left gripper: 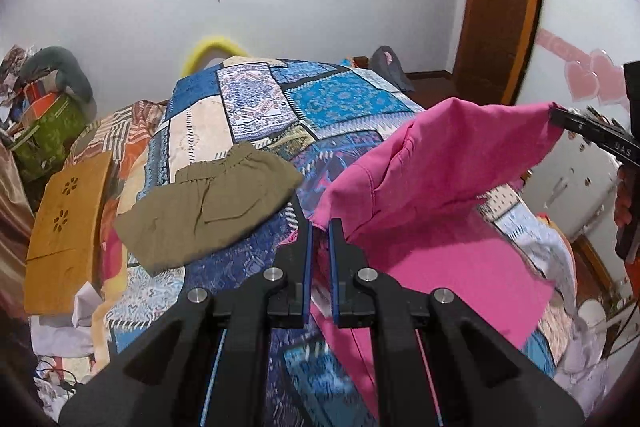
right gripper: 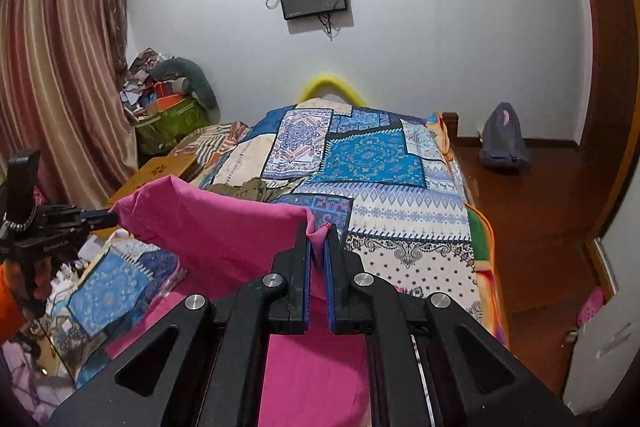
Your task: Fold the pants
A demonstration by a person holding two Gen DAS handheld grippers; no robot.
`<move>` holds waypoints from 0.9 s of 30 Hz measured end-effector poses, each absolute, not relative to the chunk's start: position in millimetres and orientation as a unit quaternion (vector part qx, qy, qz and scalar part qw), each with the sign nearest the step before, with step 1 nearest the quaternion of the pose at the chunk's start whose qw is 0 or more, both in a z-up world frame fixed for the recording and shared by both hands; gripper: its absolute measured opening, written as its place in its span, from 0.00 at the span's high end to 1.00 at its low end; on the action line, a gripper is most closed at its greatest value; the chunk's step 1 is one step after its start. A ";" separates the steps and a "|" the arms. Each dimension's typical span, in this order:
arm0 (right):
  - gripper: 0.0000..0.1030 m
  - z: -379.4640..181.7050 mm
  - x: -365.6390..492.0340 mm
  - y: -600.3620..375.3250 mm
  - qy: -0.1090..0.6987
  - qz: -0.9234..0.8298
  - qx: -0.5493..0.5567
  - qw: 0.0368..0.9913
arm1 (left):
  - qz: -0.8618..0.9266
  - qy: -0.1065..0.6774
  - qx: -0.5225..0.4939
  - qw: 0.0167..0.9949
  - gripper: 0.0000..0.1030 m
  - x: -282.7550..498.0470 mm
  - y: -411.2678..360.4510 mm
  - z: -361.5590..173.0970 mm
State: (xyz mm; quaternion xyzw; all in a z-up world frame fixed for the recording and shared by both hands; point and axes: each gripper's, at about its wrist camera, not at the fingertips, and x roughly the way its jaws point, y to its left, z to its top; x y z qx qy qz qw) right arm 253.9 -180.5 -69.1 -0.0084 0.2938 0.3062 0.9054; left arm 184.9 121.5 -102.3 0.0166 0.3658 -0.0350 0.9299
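Note:
Pink pants (left gripper: 440,163) hang stretched in the air over the bed between both grippers. My left gripper (left gripper: 320,227) is shut on one corner of the pink cloth. In the left wrist view my right gripper (left gripper: 558,115) pinches the other corner at the right. The right wrist view shows my right gripper (right gripper: 319,230) shut on a fold of the pink pants (right gripper: 224,227), with the left gripper (right gripper: 110,217) clamped on the far corner at the left. The rest of the cloth droops below the held edge toward me.
A patchwork bedspread (left gripper: 328,99) covers the bed. Olive-green shorts (left gripper: 208,207) lie folded on it to the left. A wooden board (left gripper: 64,227) leans at the bed's left side, with cluttered bags (left gripper: 48,131) behind. Wooden floor (right gripper: 540,195) and a grey bag (right gripper: 502,139) lie right of the bed.

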 end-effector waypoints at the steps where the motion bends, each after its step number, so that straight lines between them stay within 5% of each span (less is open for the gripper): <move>1: 0.95 -71.1 249.3 -181.5 0.296 0.305 -0.012 0.905 | -0.041 0.362 0.019 0.931 0.94 177.5 119.6 -101.3; 27: 0.95 -164.7 166.3 -222.9 0.413 0.254 0.013 0.875 | -0.068 0.421 0.042 0.903 0.97 86.8 90.7 -160.0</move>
